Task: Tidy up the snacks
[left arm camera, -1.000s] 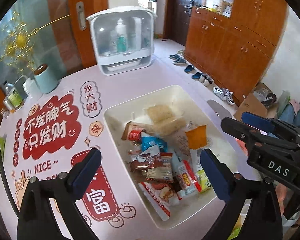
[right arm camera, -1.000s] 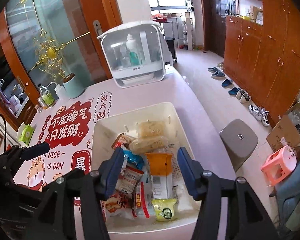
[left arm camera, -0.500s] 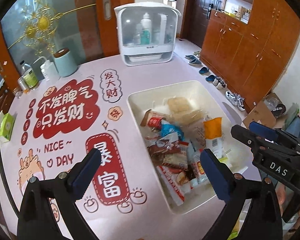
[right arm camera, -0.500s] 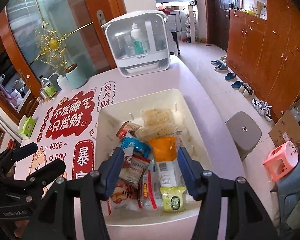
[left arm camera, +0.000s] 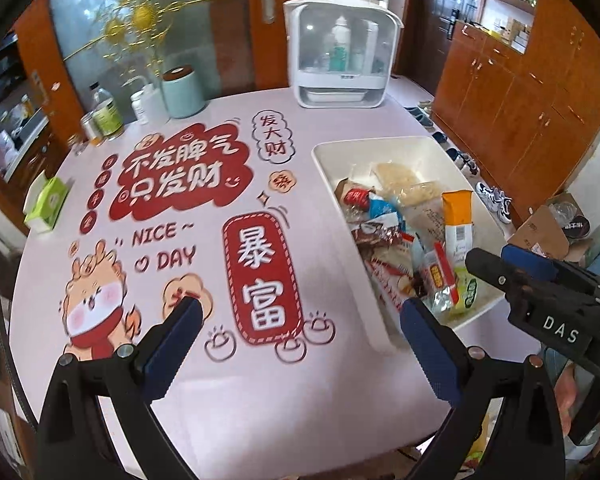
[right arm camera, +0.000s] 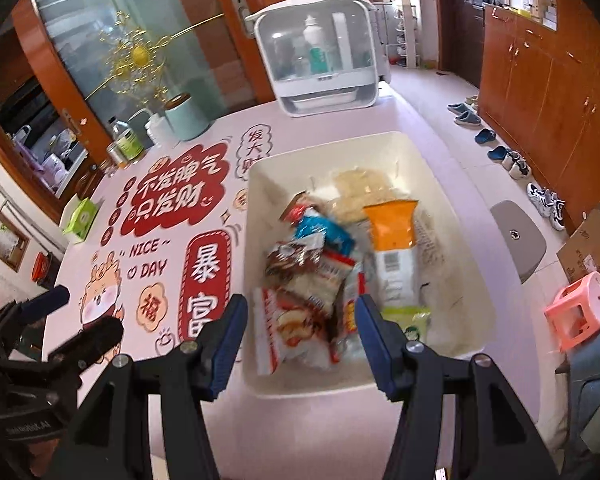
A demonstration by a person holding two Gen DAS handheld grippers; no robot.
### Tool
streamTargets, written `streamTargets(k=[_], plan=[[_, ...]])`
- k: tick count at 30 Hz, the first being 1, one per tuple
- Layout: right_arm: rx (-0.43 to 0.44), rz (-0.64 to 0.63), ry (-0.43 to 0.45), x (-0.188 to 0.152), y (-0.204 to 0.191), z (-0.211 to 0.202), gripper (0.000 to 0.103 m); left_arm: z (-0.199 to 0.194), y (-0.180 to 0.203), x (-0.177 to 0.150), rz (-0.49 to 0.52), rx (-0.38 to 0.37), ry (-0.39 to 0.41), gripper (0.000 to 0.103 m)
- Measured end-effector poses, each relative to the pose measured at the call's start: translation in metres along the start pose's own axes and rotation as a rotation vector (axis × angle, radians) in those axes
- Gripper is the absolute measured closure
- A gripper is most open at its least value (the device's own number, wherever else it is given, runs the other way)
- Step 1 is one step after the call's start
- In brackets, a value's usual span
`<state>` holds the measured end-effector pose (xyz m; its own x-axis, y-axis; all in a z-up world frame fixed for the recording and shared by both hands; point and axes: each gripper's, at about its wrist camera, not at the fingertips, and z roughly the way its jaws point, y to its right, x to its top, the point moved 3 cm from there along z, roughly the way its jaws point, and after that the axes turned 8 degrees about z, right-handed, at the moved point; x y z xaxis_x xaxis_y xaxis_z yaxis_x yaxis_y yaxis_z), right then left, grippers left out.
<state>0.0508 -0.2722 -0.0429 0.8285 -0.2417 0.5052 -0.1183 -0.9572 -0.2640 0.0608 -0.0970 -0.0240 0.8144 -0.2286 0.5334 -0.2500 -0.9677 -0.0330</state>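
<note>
Smooth pale-pink round table (left arm camera: 228, 392) printed with glossy red and cream cartoon decals. Rectangular cream plastic bin (right arm camera: 476, 280), rounded corners and matte walls, resting on table toward its right edge. Inside bin, heaped snacks (right arm camera: 320, 280): crinkled foil and film packets, red, blue and brown; tall flat orange-topped pouch (right arm camera: 392, 248) with white lower half and barcode, lying lengthwise on the heap; small green-and-white packet (right arm camera: 412, 316) at near end; pale clear bags of noodle-like pieces (right arm camera: 360, 188) at far end, contents hard to make out for blur. Left gripper (left arm camera: 300, 320) over bare tabletop just left of bin, blue ribbed pads on black angular arms spread wide, nothing between them. Right gripper (right arm camera: 300, 312) above near end of bin, pads parted to a moderate gap, packets visible beyond but none pinched. At far table edge: boxy white plastic cabinet (left arm camera: 340, 48) with clear domed front, bottles within; mint cylindrical canister (left arm camera: 182, 92) with brown lid; green tissue pack (left arm camera: 48, 200) at left rim.
</note>
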Motion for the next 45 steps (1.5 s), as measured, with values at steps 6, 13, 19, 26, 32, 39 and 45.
streamTargets(k=[6, 13, 19, 26, 32, 39, 45], plan=[[0.024, -0.034, 0.018, -0.011, -0.025, -0.023, 0.047, -0.031, -0.020, -0.015, -0.078, 0.047, 0.044, 0.004], [0.016, -0.098, 0.074, -0.014, -0.057, -0.050, 0.047, -0.059, -0.045, -0.020, -0.161, 0.132, 0.090, 0.004], [0.018, -0.125, 0.082, -0.017, -0.072, -0.056, 0.046, -0.068, -0.056, -0.027, -0.181, 0.175, 0.095, 0.004], [0.028, -0.147, 0.080, -0.019, -0.083, -0.055, 0.046, -0.068, -0.063, -0.030, -0.190, 0.186, 0.081, 0.004], [0.037, -0.158, 0.063, -0.020, -0.091, -0.051, 0.046, -0.066, -0.069, -0.031, -0.198, 0.189, 0.075, 0.004], [0.034, -0.158, 0.069, -0.020, -0.094, -0.050, 0.046, -0.065, -0.070, -0.029, -0.196, 0.193, 0.076, 0.004], [0.029, -0.160, 0.069, -0.020, -0.095, -0.048, 0.046, -0.065, -0.070, -0.028, -0.195, 0.192, 0.072, 0.004]])
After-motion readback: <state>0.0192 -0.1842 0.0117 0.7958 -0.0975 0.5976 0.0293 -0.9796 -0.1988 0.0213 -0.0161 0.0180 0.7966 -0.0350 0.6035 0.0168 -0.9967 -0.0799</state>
